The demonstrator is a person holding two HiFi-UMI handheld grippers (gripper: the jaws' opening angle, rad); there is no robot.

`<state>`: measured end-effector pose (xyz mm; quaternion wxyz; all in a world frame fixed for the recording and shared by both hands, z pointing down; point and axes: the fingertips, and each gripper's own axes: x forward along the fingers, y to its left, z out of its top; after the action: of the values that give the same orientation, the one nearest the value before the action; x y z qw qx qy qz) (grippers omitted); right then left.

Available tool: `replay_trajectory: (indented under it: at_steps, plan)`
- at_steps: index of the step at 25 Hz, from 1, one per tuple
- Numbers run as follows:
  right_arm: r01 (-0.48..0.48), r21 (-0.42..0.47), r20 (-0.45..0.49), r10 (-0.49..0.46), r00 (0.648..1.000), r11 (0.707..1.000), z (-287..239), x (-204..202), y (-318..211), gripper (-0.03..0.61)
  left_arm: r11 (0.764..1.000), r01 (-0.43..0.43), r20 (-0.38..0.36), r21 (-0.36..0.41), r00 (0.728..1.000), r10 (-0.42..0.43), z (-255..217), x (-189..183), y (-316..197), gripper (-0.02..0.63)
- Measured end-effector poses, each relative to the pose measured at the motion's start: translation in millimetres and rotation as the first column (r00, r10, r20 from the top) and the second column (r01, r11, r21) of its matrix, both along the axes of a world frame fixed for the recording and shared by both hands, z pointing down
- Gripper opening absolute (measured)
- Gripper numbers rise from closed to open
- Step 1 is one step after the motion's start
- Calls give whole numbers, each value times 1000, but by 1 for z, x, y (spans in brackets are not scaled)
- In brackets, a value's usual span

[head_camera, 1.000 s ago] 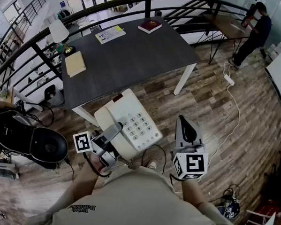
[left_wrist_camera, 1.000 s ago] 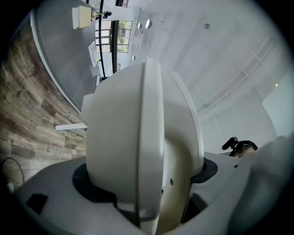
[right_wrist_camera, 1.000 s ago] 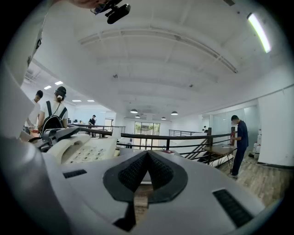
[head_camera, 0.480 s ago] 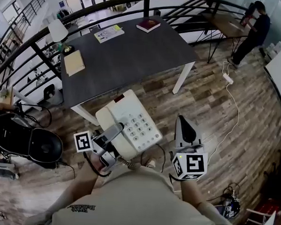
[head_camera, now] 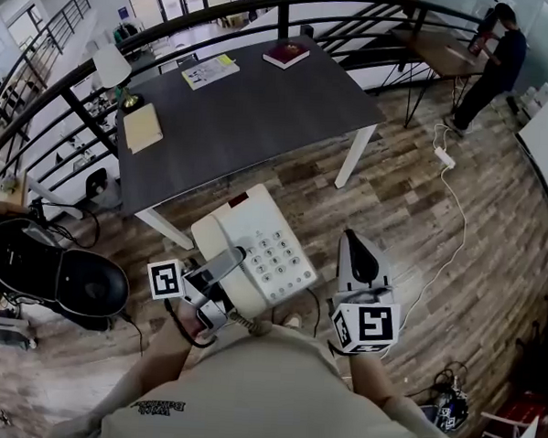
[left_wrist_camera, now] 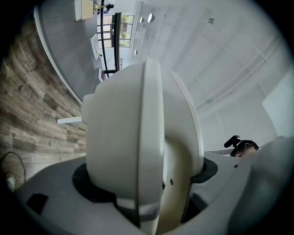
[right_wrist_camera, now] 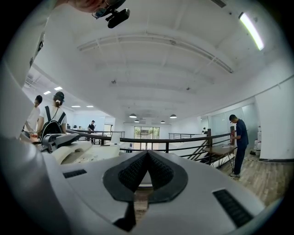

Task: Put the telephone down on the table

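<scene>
We hold the telephone in the air just off the near edge of the table, not on it. The left gripper pinches the telephone between its fingers. The right gripper, also off the table, has its fingers pressed together on nothing.

white push-button telephone: 1
grippers: 2 – left gripper, right gripper
dark grey counter with white legs: 1
dark red book: 1
tan notebook: 1
white printed sheet: 1
white-shaded lamp: 1
</scene>
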<state>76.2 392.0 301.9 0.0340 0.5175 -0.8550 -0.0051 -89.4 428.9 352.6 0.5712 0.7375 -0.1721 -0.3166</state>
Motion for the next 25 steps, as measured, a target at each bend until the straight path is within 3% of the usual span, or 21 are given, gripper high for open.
replay_trajectory:
  at_steps: [15, 20, 25]
  plan:
    - [16, 31, 49, -17, 999, 999, -7, 55, -17, 2, 999, 9, -22, 48, 1000, -8, -10, 64, -17, 457]
    - [50, 40, 60, -53, 997, 998, -4, 56, -18, 2, 999, -2, -35, 51, 999, 4, -13, 75, -20, 458]
    - [68, 30, 66, -70, 995, 997, 6, 53, -29, 2, 997, -19, 6, 77, 1000, 18, -11, 82, -33, 457]
